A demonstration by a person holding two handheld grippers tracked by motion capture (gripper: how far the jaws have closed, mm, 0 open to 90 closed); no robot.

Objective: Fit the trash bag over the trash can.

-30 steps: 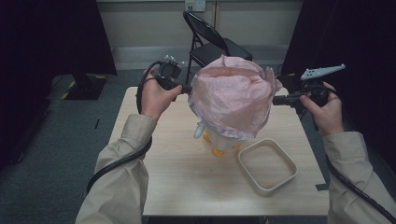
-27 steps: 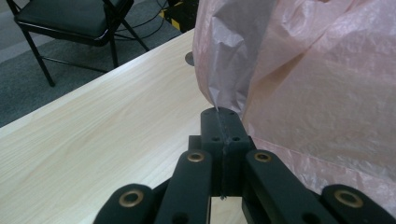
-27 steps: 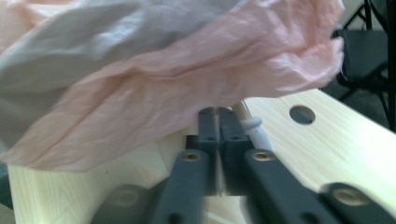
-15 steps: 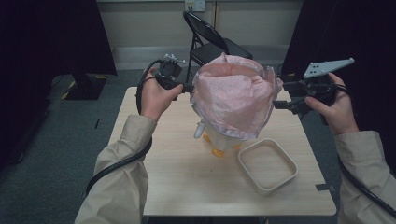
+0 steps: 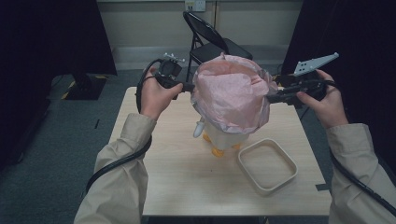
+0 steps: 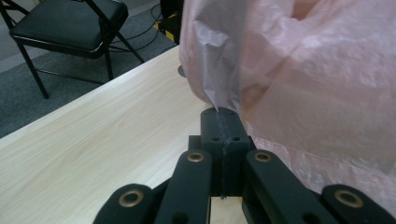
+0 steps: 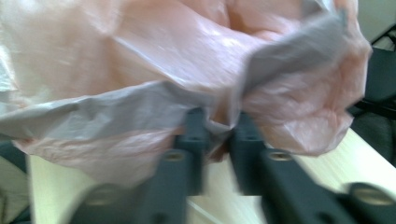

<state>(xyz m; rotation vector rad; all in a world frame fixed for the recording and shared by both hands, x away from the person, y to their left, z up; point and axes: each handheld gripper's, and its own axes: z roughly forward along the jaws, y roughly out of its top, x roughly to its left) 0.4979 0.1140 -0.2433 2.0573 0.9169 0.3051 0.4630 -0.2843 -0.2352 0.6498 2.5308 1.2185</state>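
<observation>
A pink plastic bag [image 5: 231, 93] hangs mouth-down over a white soft toy with orange feet [image 5: 222, 137] that stands mid-table; only the toy's lower body shows. My left gripper [image 5: 191, 87] is at the bag's left rim. In the left gripper view the left gripper [image 6: 223, 116] is shut on a thin fold of the bag [image 6: 317, 70]. My right gripper [image 5: 271, 98] is at the bag's right rim. In the blurred right gripper view the right gripper [image 7: 217, 121] has its jaws apart, with a bunched edge of the bag [image 7: 163, 60] lying between them.
A beige rectangular tray [image 5: 241, 164] lies on the light wooden table [image 5: 163, 177], to the front right of the toy. A black folding chair [image 5: 210, 42] stands behind the table's far edge. Dark curtains hang on both sides.
My right hand swung outward and up, stretching the bag's right rim, and its jaws now stand apart. The left gripper has kept its place and its hold.
</observation>
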